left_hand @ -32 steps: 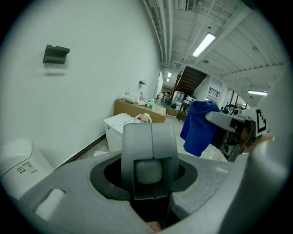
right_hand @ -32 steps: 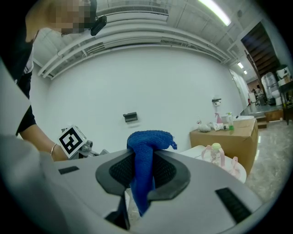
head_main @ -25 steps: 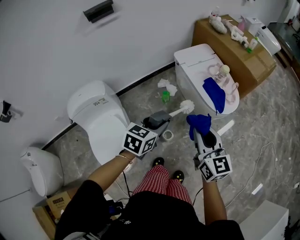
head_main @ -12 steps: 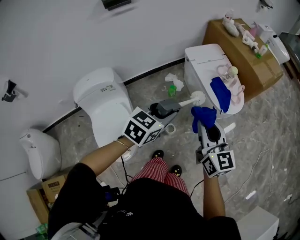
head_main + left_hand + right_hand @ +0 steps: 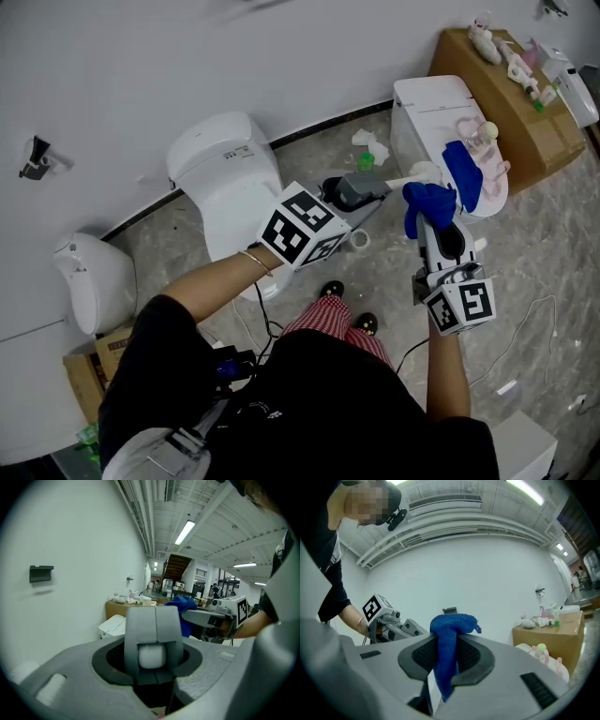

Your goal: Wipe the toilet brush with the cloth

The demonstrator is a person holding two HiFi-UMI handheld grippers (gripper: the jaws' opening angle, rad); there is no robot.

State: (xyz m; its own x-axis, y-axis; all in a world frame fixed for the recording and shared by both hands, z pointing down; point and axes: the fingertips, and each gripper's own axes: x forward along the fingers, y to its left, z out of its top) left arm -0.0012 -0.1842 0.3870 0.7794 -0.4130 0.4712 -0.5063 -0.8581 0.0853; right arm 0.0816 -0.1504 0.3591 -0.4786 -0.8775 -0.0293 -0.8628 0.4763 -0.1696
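Head view: left gripper [image 5: 378, 189] clutches the grey-handled, white-bristled toilet brush [image 5: 419, 174], with the brush head just beside the bunched blue cloth [image 5: 427, 199] held by the right gripper [image 5: 429, 219]. Left gripper view: jaws clamped on the brush handle [image 5: 153, 639]. Right gripper view: jaws pinching the cloth [image 5: 446, 648].

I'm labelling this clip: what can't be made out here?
Head view: toilet brush head partly behind the blue cloth; contact unclear.
Left gripper view: only the brush's white handle end shows; the left gripper hides the rest.
Right gripper view: the cloth covers the right gripper tips.
Items on the cardboard box: too small.
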